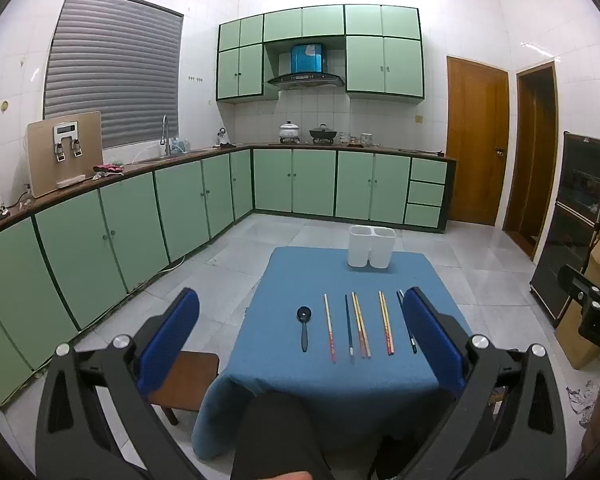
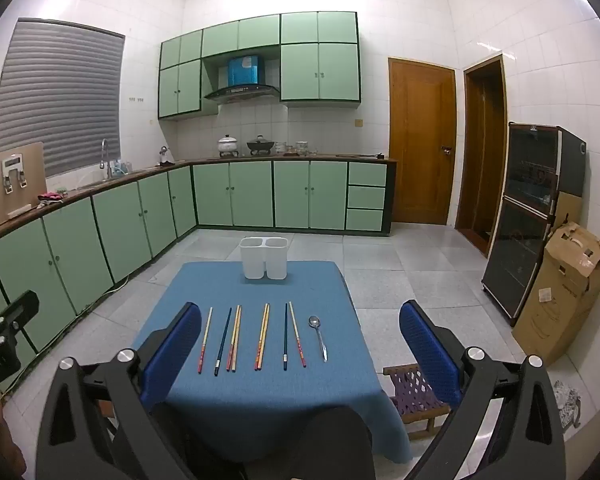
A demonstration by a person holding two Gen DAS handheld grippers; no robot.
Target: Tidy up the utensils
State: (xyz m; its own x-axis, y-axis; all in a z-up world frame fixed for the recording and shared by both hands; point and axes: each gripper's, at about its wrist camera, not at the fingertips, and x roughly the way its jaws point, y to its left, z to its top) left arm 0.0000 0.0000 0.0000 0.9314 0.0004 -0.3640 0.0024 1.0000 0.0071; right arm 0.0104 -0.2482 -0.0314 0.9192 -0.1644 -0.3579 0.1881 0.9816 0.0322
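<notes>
While I hold both grippers raised at the near edge of the table [image 2: 340,280], neither touches anything: my left gripper [image 1: 300,328] has its blue pads [image 1: 168,340] spread wide apart with nothing between them, and my right gripper [image 2: 300,340] is spread just as wide and equally bare. Both point forward and slightly down over the blue cloth [image 1: 332,380], level with each other, the left one toward the table's left side and the right one toward its right; each shows at the edge of the other's view, well apart. On the cloth the utensils lie in a row, handles toward me. From the left wrist view a black spoon [image 1: 304,328] lies leftmost, then the chopsticks [image 1: 360,330] in singles and pairs, some pale with red ends, some dark blue. From the right wrist view a metal spoon [image 2: 318,338] lies at the right end of the row, just beside the last chopstick. At the far edge stands a white holder [image 2: 264,258] with two compartments side by side, upright, well apart from the row. A brown stool [image 1: 188,380] sits left of the table and a woven stool [image 2: 414,396] right of it.
</notes>
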